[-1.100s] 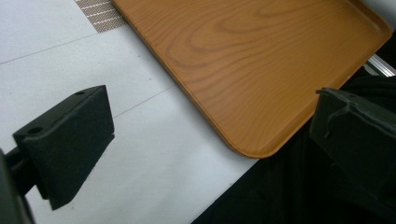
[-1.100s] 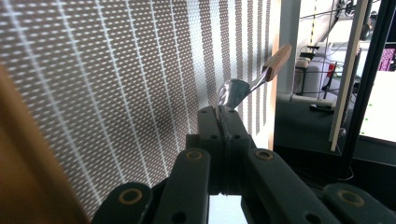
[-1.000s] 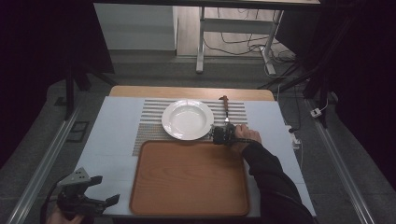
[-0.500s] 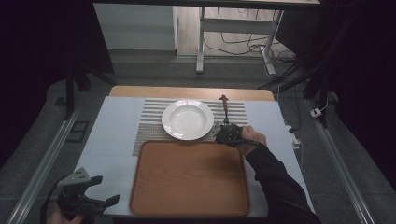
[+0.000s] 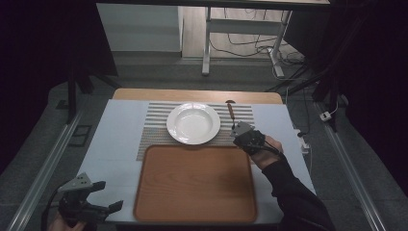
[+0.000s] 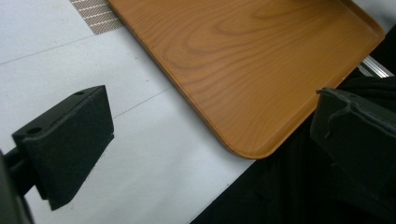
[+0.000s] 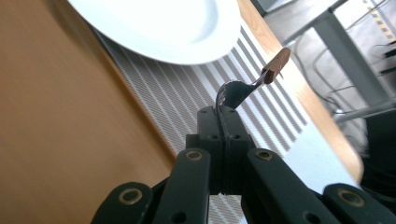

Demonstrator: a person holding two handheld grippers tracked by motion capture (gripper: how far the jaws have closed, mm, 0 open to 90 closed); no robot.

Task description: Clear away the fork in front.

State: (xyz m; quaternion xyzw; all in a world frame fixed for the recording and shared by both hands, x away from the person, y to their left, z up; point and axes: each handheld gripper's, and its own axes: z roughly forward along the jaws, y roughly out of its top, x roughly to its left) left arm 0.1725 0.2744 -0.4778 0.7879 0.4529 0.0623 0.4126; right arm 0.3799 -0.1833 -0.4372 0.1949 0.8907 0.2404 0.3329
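Nearest the person, at the front left corner of the bench (image 5: 115, 120), the left gripper (image 5: 98, 197) hangs just off the edge with its jaws spread wide and nothing between them; in the left gripper view the two black pads stand far apart over the pale bench cover, with the rounded near corner of the wooden tray (image 6: 243, 60) lying between them on the surface.

The tray (image 5: 195, 185) sits flat in the middle of the bench, bare of any load. Past its far right corner the right gripper (image 5: 236, 129) is raised off the surface, the hand (image 5: 267, 149) and dark sleeve behind it. Its jaws are pressed tight together on the metal head of a fork (image 7: 233, 93), and the fork's wooden handle (image 7: 276, 64) sticks out beyond the jaws, pointing away and upward. In the high view the fork (image 5: 231, 115) stretches from the jaws toward the far edge, above the striped mat (image 5: 240, 113).

Beyond the tray, the white plate (image 5: 193, 123) rests on the mat, just left of the fork and apart from it
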